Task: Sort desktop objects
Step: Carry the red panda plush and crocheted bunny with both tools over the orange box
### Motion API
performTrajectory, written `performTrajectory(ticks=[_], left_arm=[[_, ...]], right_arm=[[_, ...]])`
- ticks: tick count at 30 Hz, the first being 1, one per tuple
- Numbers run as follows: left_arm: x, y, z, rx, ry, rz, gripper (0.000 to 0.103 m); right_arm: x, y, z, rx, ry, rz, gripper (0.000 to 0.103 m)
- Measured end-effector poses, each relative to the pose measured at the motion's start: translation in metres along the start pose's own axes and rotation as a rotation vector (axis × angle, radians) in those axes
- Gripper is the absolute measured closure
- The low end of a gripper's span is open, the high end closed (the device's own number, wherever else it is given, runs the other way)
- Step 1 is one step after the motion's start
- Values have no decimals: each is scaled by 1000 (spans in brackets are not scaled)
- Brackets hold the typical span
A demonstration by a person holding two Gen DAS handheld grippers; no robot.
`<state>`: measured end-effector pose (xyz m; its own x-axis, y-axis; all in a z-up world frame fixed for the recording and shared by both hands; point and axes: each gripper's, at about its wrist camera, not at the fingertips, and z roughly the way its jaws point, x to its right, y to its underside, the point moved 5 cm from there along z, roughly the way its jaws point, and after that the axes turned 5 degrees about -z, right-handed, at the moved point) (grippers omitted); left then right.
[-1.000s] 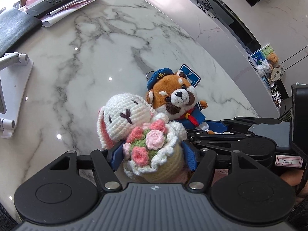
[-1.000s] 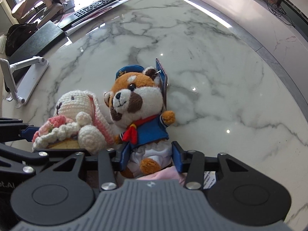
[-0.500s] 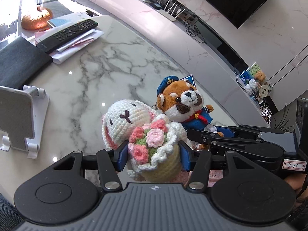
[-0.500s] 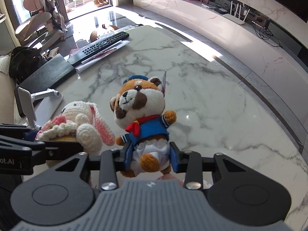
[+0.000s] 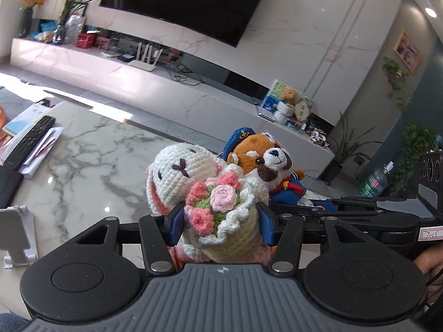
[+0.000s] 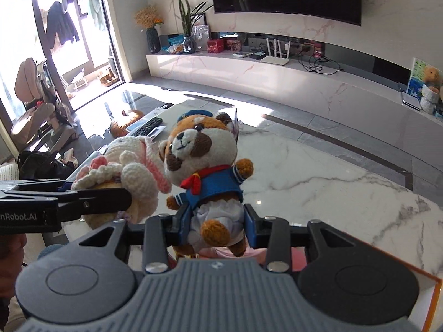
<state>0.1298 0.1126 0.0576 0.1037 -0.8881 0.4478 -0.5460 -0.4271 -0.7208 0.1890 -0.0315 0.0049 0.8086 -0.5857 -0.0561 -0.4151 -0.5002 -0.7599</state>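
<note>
Gripping 1 toy apiece, both grippers now sit higher than 1 second ago: the marble table has dropped low in each view and the TV wall fills the background, where before the tabletop filled nearly everything.

Nearest, the left gripper has its 2 blue pads pressed against the cream cone of the crochet bunny, whose bouquet and white head rise above the fingers. Just beside it on the right, the right gripper is clamped on the white skirt of the red panda plush; the panda's head, red scarf and blue sailor jacket stand upright above the fingertips. The 2 toys are side by side and nearly touching, the bunny's pink ear lying against the panda's cheek in the right wrist view. Both are lifted clear of the marble table.

Below the right gripper, an orange-edged box shows at the frame's lower right. Farther back on the table lie 1 remote control on papers and 1 white stand. Beyond, 1 television hangs on the wall.
</note>
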Motion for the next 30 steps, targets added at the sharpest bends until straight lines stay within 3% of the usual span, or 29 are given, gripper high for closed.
performTrajectory(ticks=[6, 11, 18, 26, 30], left_arm=[[77, 27, 17, -72, 150, 209, 41], [122, 60, 41, -162, 200, 370, 41], [148, 119, 85, -341, 152, 628, 41], [164, 154, 100, -435, 124, 852, 42], [165, 173, 115, -492, 82, 949, 42]], right_arm=[[44, 61, -78, 55, 127, 178, 62], [74, 121, -100, 12, 216, 332, 62], [90, 178, -75, -111, 242, 435, 62], [101, 210, -47, -205, 220, 449, 62], [106, 214, -46, -226, 271, 414, 62]])
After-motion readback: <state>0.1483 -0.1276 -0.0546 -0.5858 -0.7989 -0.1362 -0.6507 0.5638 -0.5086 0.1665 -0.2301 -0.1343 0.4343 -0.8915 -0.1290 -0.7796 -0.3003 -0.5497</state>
